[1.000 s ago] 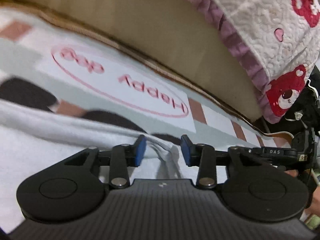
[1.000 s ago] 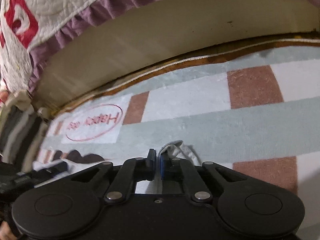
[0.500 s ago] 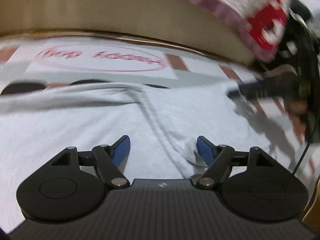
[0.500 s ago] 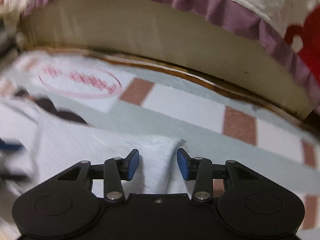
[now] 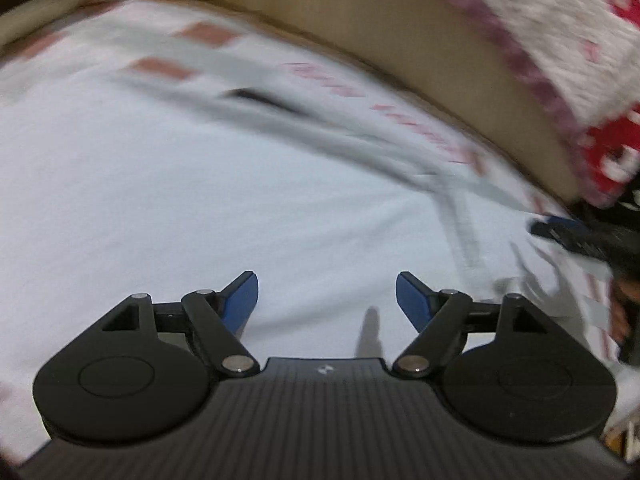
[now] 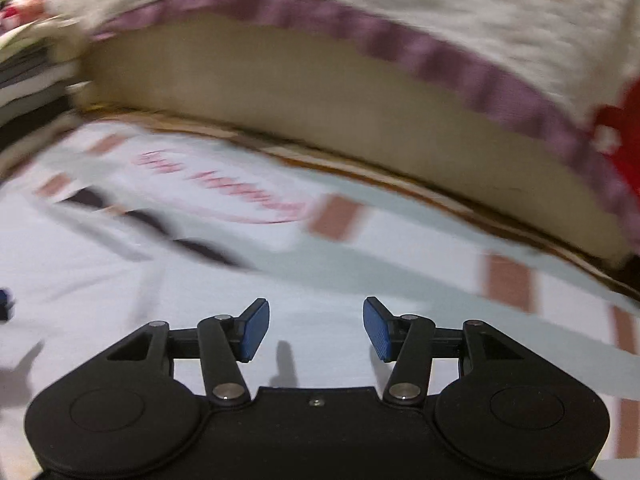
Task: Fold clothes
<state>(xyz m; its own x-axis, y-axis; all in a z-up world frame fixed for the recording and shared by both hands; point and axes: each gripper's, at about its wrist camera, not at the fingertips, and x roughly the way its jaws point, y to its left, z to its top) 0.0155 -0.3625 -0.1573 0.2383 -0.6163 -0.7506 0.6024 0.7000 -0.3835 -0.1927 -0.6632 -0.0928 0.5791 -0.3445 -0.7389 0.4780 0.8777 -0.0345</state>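
- Blue rubber pads tip both tools: the left hand-held gripper (image 5: 327,296) stands wide, its jaws just opened, with nothing between them; only white cloth lies under the gap.
- Black-framed, the right hand-held gripper (image 6: 316,328) is spread somewhat less wide; its jaws have just been opening further and pinch nothing.
- Spread flat below both is the white cotton T-shirt (image 5: 168,200), lying on a checked rug of pale green, white and brick-red squares (image 6: 420,276) on the floor.
- In the left wrist view a stitched seam or hem (image 5: 460,216) runs from 12 toward 2 o'clock of the pads; the other tool shows at 3 o'clock.
- Cloth like this is probably light, soft and limp, likely to sag and wrinkle; pinching a hem, seam or corner should hold better than the smooth middle.
- Beyond the rug at 12 o'clock rises a beige bed base (image 6: 320,92), a white quilted cover with purple frill and red print (image 6: 460,20) hanging over it.
- Motion blur hides finer detail.
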